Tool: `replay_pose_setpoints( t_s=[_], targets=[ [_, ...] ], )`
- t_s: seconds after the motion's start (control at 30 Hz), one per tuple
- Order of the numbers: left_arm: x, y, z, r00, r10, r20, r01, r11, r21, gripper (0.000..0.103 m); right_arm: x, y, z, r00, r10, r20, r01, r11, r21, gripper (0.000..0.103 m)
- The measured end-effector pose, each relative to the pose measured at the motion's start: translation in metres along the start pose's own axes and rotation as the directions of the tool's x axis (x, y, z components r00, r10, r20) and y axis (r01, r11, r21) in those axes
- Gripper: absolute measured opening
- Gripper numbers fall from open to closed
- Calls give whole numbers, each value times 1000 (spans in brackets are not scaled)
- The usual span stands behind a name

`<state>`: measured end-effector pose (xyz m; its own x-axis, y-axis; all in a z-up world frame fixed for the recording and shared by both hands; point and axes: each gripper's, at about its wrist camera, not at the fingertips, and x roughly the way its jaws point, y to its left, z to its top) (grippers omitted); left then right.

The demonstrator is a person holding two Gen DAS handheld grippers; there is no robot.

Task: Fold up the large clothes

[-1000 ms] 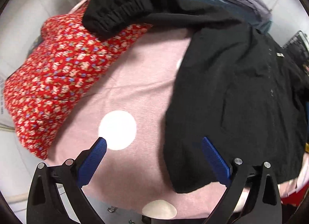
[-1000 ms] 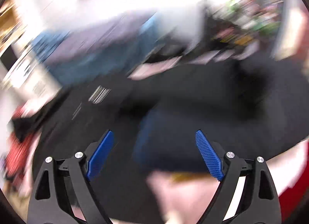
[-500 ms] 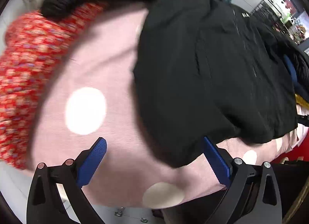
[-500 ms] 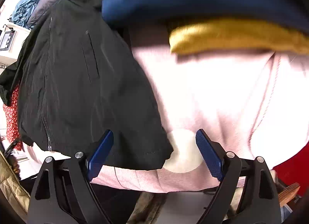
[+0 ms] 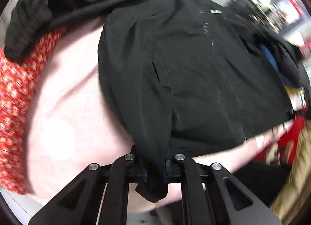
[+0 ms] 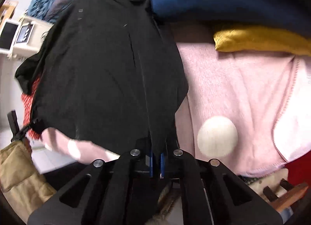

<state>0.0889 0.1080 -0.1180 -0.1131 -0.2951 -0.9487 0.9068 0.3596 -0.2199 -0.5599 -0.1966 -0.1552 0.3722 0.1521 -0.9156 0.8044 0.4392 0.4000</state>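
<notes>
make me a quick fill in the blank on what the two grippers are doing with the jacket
1. The left gripper is shut on the hem of the ____ jacket.
2. The right gripper is ____ on the same jacket's hem.
3. The jacket lies on a ____ blanket with pale round dots.
4. Beside the jacket, a ____ garment lies under a navy one.

Missing words: black; shut; pink; mustard-yellow

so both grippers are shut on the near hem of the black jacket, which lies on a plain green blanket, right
Not quite: the black zip jacket lies on a pink blanket with white dots, as the right wrist view shows. Left gripper and right gripper are both shut on its near hem.
</notes>
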Motion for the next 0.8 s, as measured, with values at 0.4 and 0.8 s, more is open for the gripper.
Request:
replay_pose_setpoints(
  t_s=[0.4, 0.8],
  targets=[
    [34, 14, -103, 974, 44, -222, -44, 999, 4, 8, 43, -33, -83, 982, -29, -188, 53, 991, 122, 4],
    [-23, 54, -76, 969, 224, -100, -227, 974, -18, 73, -3, -38, -46, 966, -239, -96, 252, 955, 155, 55]
  ],
)
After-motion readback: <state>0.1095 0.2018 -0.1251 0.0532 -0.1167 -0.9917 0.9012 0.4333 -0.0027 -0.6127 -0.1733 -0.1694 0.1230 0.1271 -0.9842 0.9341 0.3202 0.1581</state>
